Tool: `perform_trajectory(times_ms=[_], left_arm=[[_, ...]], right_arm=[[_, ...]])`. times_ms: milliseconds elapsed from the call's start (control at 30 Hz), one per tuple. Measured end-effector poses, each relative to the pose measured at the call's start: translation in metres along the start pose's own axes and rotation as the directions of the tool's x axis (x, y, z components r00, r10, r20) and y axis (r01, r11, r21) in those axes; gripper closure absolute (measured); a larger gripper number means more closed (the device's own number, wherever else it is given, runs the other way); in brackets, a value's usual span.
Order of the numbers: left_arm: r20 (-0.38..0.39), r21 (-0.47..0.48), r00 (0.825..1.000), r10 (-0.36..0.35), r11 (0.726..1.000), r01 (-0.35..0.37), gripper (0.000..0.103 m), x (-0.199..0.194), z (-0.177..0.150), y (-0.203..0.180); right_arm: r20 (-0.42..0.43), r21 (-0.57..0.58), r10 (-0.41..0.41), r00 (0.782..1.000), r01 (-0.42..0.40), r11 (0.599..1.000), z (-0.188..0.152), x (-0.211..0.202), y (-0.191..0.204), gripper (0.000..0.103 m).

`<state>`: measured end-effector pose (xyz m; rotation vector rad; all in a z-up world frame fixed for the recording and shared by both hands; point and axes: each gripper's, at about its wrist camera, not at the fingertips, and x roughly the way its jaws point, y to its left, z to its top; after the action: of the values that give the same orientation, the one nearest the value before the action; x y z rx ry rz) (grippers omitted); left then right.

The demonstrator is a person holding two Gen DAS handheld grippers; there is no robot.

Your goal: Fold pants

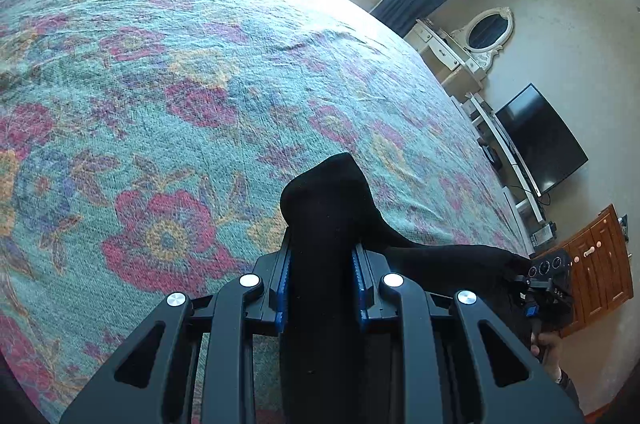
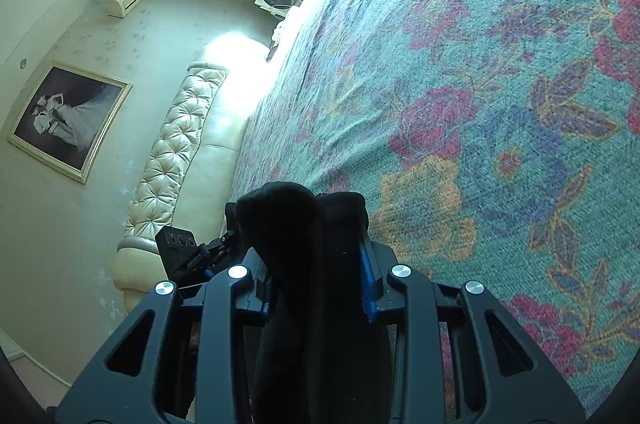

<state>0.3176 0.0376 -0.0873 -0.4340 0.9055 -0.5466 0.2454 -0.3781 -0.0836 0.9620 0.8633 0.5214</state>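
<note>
The black pants [image 1: 326,208] hang held up above the bed. My left gripper [image 1: 322,256] is shut on a bunched black edge of them, which sticks out past the blue pads. A taut strip of the cloth [image 1: 460,254] runs right to my right gripper [image 1: 548,288]. In the right wrist view my right gripper [image 2: 316,256] is shut on a thick wad of the pants [image 2: 300,216], and the left gripper [image 2: 188,256] shows just to its left. Most of the pants are hidden below the grippers.
The bed has a teal floral spread [image 1: 200,84] that fills both views. A tufted cream headboard [image 2: 172,152] stands against the wall. A dresser with mirror [image 1: 472,40], a TV [image 1: 540,140] and a wooden cabinet [image 1: 600,264] line the far wall.
</note>
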Motion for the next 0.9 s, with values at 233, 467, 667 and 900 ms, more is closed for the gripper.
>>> perform_trajectory(times_ms=[233, 467, 667, 900], left_arm=[[0.006, 0.012, 0.999, 0.038, 0.999, -0.038, 0.078, 0.01, 0.032, 0.015], [-0.001, 0.0, 0.998, 0.057, 0.998, -0.057, 0.078, 0.025, 0.044, 0.026], [-0.013, -0.003, 0.998, 0.053, 0.999, -0.054, 0.078, 0.033, 0.044, 0.033], [-0.024, 0.002, 0.999, 0.049, 0.999, -0.049, 0.078, 0.04, 0.046, 0.037]], right_arm=[[-0.012, 0.011, 0.015, 1.0, -0.015, 1.0, 0.033, 0.034, -0.001, 0.072], [-0.026, 0.029, 0.018, 1.0, -0.017, 0.999, 0.056, 0.055, -0.009, 0.072], [-0.038, 0.046, 0.025, 0.999, -0.024, 0.999, 0.066, 0.065, -0.018, 0.072], [-0.04, 0.059, 0.037, 0.999, -0.034, 0.998, 0.07, 0.067, -0.03, 0.072]])
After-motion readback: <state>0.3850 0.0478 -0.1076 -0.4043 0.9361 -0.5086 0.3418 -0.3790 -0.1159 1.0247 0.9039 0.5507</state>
